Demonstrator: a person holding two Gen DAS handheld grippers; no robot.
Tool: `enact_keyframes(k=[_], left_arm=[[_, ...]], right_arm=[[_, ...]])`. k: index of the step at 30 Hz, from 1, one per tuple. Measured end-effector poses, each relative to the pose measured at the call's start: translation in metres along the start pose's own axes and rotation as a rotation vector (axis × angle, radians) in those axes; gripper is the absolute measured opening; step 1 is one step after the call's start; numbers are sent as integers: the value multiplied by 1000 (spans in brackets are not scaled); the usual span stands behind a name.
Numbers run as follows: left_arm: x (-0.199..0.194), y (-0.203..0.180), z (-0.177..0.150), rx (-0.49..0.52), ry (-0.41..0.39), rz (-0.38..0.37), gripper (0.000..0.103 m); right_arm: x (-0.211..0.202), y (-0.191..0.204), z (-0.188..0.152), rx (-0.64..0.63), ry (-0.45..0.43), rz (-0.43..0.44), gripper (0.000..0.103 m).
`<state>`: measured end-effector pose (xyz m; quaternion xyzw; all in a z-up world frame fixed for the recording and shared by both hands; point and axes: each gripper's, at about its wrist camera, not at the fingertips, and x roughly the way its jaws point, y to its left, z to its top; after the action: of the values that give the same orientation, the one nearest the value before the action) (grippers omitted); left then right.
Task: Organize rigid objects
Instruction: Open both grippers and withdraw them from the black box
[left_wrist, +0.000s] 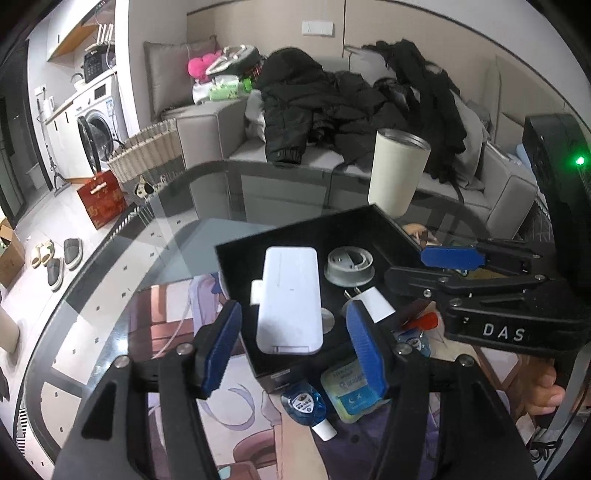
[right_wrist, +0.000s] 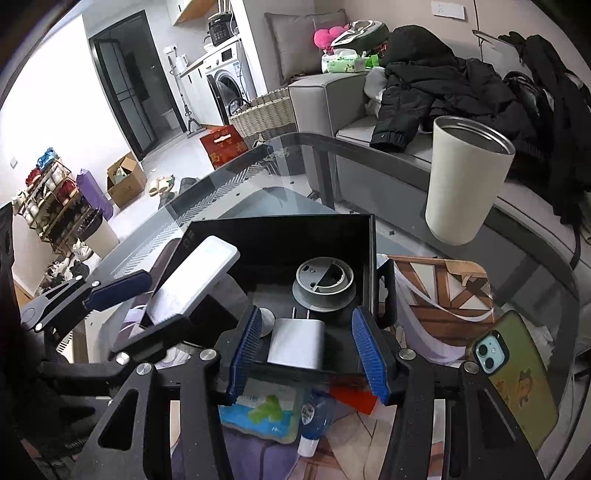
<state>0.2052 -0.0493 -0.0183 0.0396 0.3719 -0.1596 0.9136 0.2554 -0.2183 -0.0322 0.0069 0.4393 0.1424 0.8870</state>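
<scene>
My left gripper (left_wrist: 291, 328) has its jaws spread wide either side of the white power bank (left_wrist: 290, 301), which leans tilted on the near-left rim of the black tray (left_wrist: 373, 221); whether my pads touch it I cannot tell. My right gripper (right_wrist: 310, 354) hangs with its jaws wide apart around the white charger plug (right_wrist: 295, 345) lying in the tray. Behind the plug sits the grey round lid (right_wrist: 324, 283). A cream tumbler (right_wrist: 467, 181) stands upright on the glass tabletop (left_wrist: 110, 295) beyond the tray.

left gripper (left_wrist: 291, 332) open, right gripper (right_wrist: 308, 354) seemingly open
</scene>
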Motion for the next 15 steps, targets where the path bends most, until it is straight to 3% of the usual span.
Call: enact_keyframes(k=[9, 15], left_arm=[[-25, 0, -8, -11, -56, -3, 60], [-37, 0, -24, -42, -49, -34, 60]], right_arm=[[-32, -10, -11, 32, -32, 6, 53], [-40, -10, -26, 30, -21, -1, 53]])
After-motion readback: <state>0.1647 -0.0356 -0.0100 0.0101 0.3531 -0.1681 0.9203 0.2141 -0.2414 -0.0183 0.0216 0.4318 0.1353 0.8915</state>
